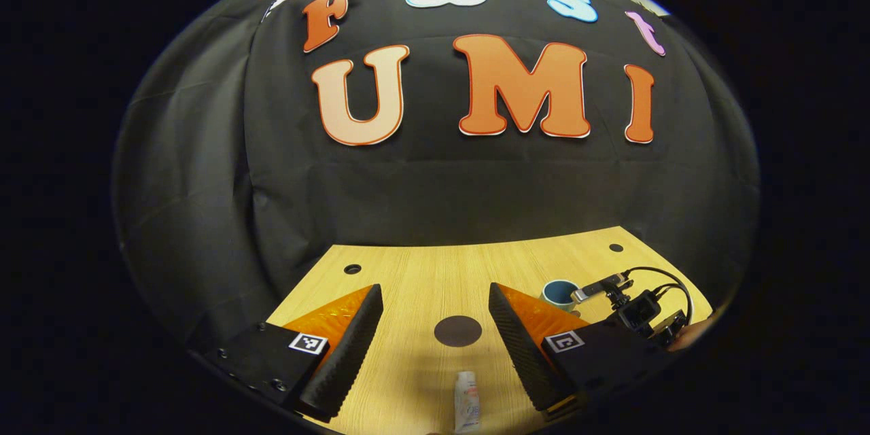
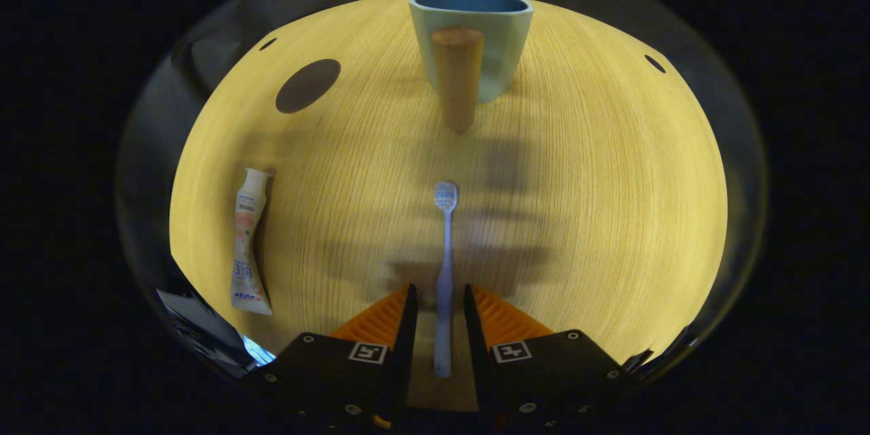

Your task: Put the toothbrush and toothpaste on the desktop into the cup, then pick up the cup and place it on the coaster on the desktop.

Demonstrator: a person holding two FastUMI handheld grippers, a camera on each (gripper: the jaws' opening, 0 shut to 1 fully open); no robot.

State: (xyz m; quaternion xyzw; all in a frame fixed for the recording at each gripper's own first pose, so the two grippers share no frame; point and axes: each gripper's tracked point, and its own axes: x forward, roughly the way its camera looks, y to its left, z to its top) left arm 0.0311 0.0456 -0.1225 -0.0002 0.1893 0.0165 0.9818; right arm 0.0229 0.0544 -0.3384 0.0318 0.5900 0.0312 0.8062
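Right gripper [image 2: 438, 309] nearly closed around slim pale-blue toothbrush [image 2: 445, 265], left gripper [image 1: 435, 333] spread wide, white toothpaste [image 1: 467, 399] tube

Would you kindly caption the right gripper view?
Right tongs straddle the toothbrush, still apart, facing the cup.

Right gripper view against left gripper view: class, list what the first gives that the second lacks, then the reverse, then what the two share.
Right gripper view: the toothbrush lying on the desktop, its handle between the fingers of the right gripper with a gap on each side; also the wooden handle of the cup.
Left gripper view: the black cloth wall, the left gripper open wide, and the other gripper with its cables beside the cup.
Shared: the cup, the toothpaste lying flat and the dark round coaster, all apart from one another.
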